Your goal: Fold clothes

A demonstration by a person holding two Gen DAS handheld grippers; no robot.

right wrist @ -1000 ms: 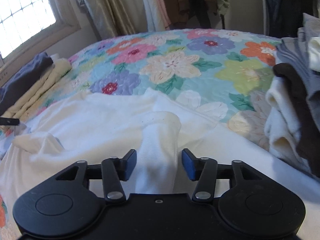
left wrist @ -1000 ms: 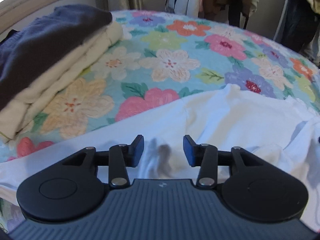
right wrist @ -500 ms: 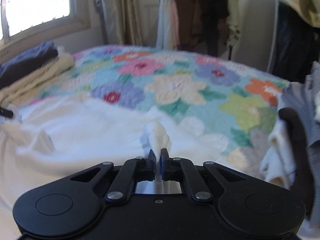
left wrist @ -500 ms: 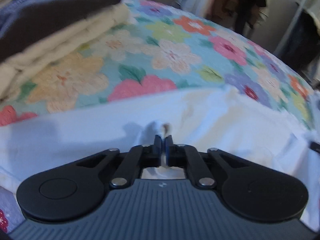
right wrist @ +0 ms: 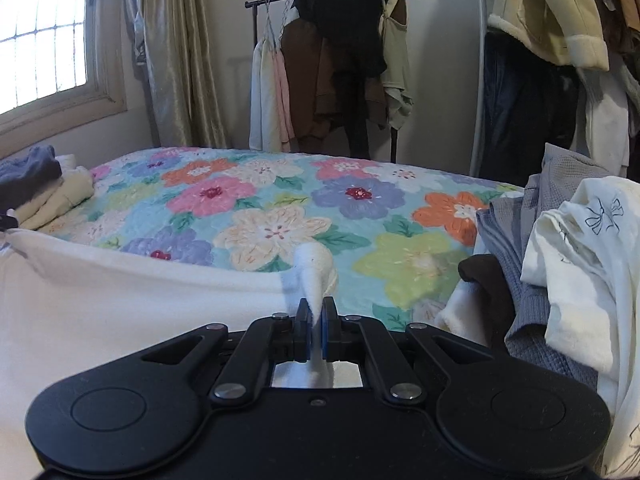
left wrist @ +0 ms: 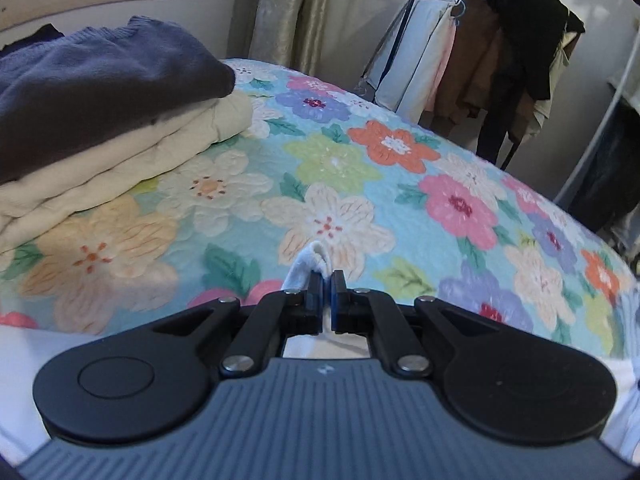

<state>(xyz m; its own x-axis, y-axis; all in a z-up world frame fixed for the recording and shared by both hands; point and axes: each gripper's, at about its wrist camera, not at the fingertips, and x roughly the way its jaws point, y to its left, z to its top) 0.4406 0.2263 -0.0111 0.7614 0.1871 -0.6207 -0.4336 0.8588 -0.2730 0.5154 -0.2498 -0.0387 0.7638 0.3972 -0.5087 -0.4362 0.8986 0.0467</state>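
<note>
Raised since before, two hand-held grippers pinching one white garment

We've got the left gripper pinched tight on a fold of the white garment, raised over the floral quilt, with a navy sweater stacked on folded cream fabric off to the left.

Each view is taken from just behind a gripper, low over the bed – the left one is aimed across the quilt toward the clothes rack, as is the right one. The quilt, rack and folded pile are shared.
</note>
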